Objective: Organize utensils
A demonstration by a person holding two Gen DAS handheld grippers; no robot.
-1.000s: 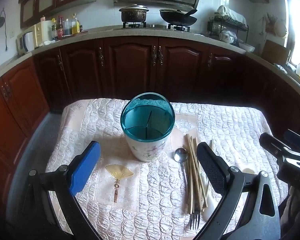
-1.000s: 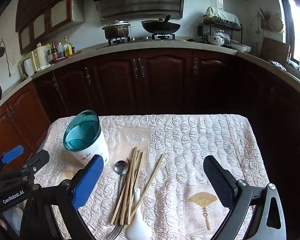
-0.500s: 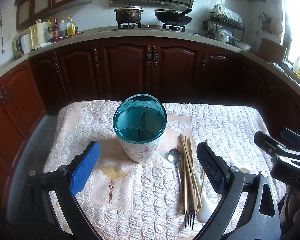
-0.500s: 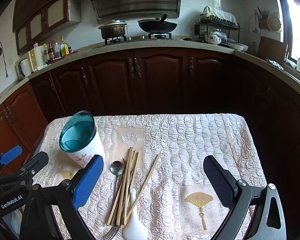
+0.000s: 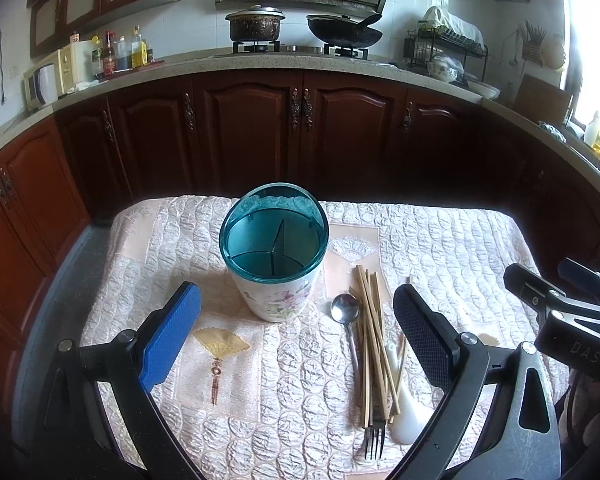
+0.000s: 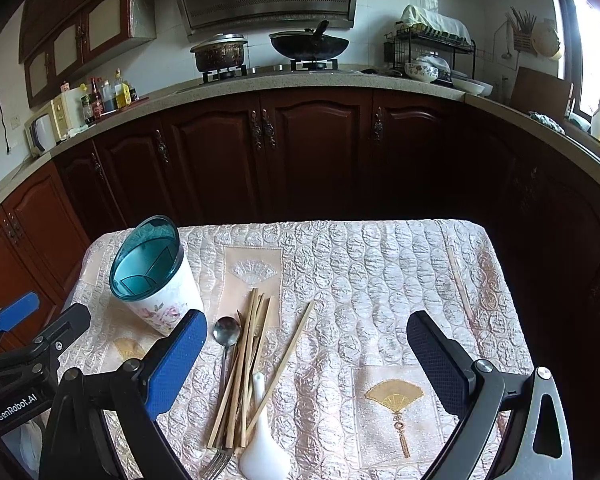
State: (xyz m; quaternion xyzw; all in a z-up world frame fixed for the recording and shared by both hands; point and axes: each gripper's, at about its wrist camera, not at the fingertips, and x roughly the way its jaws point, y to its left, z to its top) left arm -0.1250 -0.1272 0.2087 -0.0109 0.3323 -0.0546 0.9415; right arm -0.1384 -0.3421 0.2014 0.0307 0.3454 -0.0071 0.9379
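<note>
Utensils [image 6: 244, 364] between the right tool's [image 6: 306, 360] spread fingers

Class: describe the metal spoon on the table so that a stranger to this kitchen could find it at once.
Start at the teal-rimmed utensil holder on the quilted tablecloth. Just to its right lies a bundle of wooden chopsticks. The metal spoon lies along the bundle's left side, the only piece with a shiny round bowl.

One holder [image 5: 274, 256], spoon [image 5: 345, 307], fork [image 5: 374, 442] — two grippers [image 5: 296, 328].

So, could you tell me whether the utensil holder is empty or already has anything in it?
Empty: the utensil holder stands upright, and only its bare dividers show inside.
</note>
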